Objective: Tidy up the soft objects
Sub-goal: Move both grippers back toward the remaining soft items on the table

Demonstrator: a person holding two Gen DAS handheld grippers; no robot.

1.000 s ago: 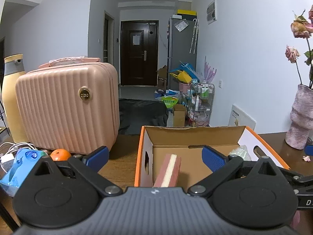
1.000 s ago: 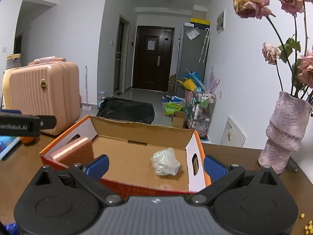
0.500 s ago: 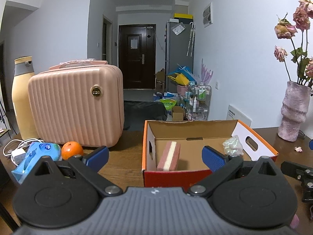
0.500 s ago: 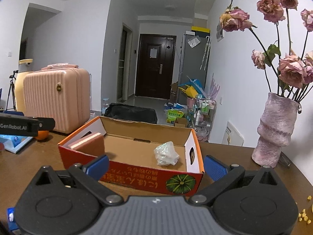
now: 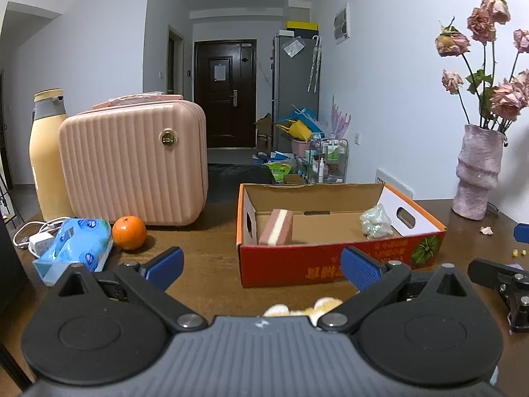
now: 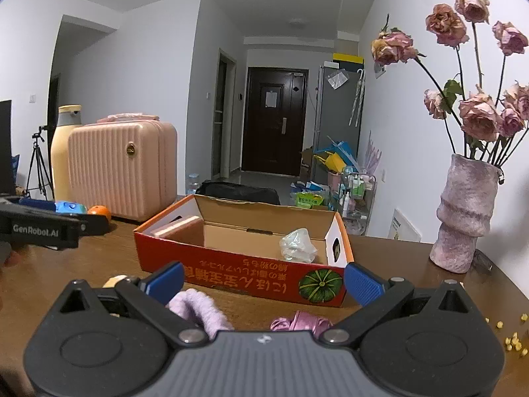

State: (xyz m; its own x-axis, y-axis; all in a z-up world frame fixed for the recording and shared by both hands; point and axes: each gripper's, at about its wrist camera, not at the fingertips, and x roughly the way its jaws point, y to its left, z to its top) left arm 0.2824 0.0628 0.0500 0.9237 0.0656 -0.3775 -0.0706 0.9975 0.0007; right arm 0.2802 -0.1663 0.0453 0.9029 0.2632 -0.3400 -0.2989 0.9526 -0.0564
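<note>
**Entry: table state and hazards**

- **Container:** open orange-red cardboard box with a pumpkin print (image 6: 243, 269) sits on the dark wooden table (image 5: 205, 264), ahead of both of your tools.
- **Already stowed:** pink-and-cream sponge block (image 5: 276, 227) leans at the box's left end; a crumpled clear plastic wad (image 5: 375, 221) lies at its right end.
- **Still loose:** fuzzy lilac knitted piece (image 6: 198, 307) and a shiny purple satin scrunchie (image 6: 301, 322) lie on the table just in front of the box, close under your right gripper (image 6: 263, 281). A pale yellow plush lump (image 5: 302, 307) lies under your left gripper (image 5: 261, 266); it is mostly hidden, so you cannot tell its shape.
- **Grippers:** both have their blue-padded fingers spread wide and carry nothing.

**Risks, as judged from here**

1. The loose items sit at the bottom edge of each view, partly behind the gripper bodies. Close blind and you may pinch only a fringe of fibre, which would likely slip free during the lift.
2. The lilac piece lies near the scrunchie; a wide closing stroke could drag both.
3. The box's near wall stands just beyond them. A forward scoop may shove it across the table.
4. The two tools are near each other; simultaneous reaches could collide.
5. The purple ceramic vase of dried roses (image 6: 463, 215) stands right of the box; a wide swing could topple it.
</note>
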